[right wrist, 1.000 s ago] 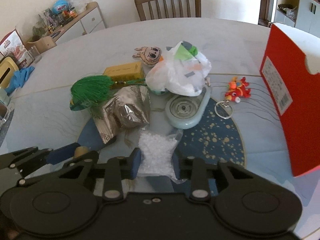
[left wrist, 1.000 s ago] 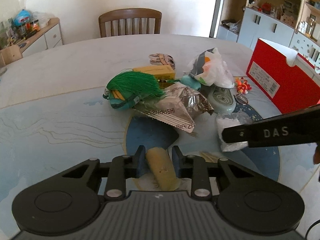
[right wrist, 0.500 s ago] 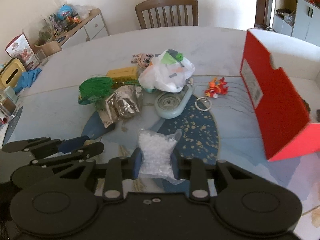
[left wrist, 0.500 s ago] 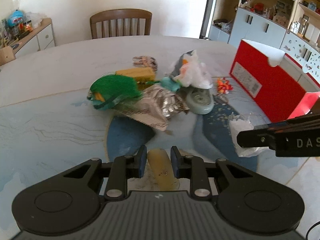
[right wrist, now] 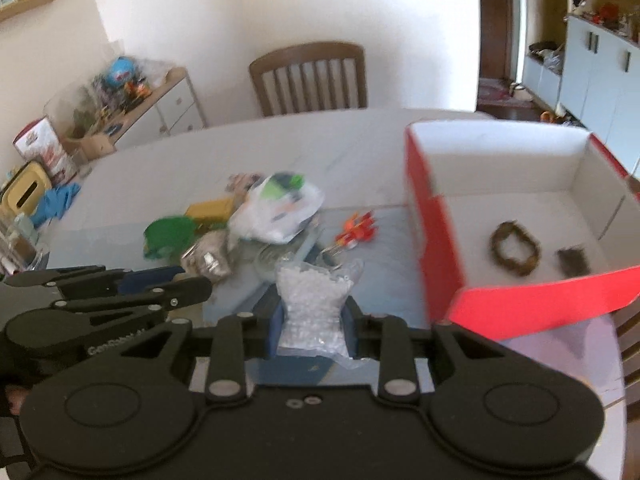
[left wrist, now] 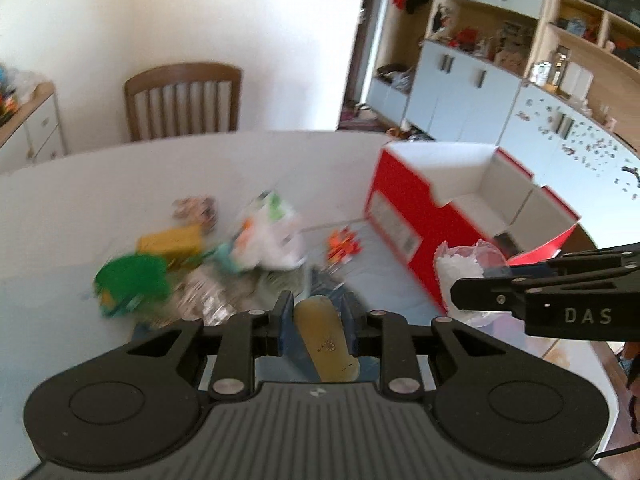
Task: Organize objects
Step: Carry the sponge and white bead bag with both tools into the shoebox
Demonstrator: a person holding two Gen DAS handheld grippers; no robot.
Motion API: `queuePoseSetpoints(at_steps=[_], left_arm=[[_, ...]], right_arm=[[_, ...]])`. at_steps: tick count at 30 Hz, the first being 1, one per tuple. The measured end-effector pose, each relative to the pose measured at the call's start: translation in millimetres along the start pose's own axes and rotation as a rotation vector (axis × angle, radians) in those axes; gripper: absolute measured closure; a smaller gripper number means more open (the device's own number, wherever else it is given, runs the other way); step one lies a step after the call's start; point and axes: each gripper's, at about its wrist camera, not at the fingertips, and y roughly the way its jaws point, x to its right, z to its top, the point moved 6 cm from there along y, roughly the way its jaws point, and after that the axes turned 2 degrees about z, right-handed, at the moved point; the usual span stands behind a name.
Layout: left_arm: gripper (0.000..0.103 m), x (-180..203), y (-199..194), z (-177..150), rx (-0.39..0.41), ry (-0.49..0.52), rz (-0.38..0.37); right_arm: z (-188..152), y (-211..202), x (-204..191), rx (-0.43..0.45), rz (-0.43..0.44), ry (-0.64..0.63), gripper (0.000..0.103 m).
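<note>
My left gripper (left wrist: 316, 312) is shut on a tan cork-like cylinder (left wrist: 326, 336), held above the table. My right gripper (right wrist: 312, 312) is shut on a clear bag of white beads (right wrist: 314, 306), also lifted; the bag shows in the left wrist view (left wrist: 460, 270) beside the red box. The red box (right wrist: 436, 240) is open with a white inside and holds a brown bracelet (right wrist: 514, 248) and a small dark item (right wrist: 574, 260). It stands right of both grippers. A pile of loose objects lies on the table beyond.
The pile holds a green tassel (right wrist: 168, 236), a yellow box (right wrist: 210, 210), a white plastic bag (right wrist: 280, 208), a foil packet (right wrist: 210, 260) and a red-orange keychain toy (right wrist: 356, 232). A wooden chair (right wrist: 310, 78) stands behind the table. Cabinets line the right wall.
Both grippers have risen and swung right toward the red box, each carrying its object. The box's inside is now in view.
</note>
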Motion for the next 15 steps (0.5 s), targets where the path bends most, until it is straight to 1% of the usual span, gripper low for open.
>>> queuePoseSetpoints(at_steps=[4,9,15], left_arm=[[0.078,27,2,22,0.019,0.025,-0.027],[0.078,60,10,48,0.025,0.044,-0.061],[0.078,99,23,74,0.027,0.079,-0.103]], right_arm=[[12,-15,26,0.037,-0.021,0.007,0.074],[28,-35,64,0.068,-0.05,0.017,0.074],[39,-49,111,0.077,-0.088,0.02,0.074]])
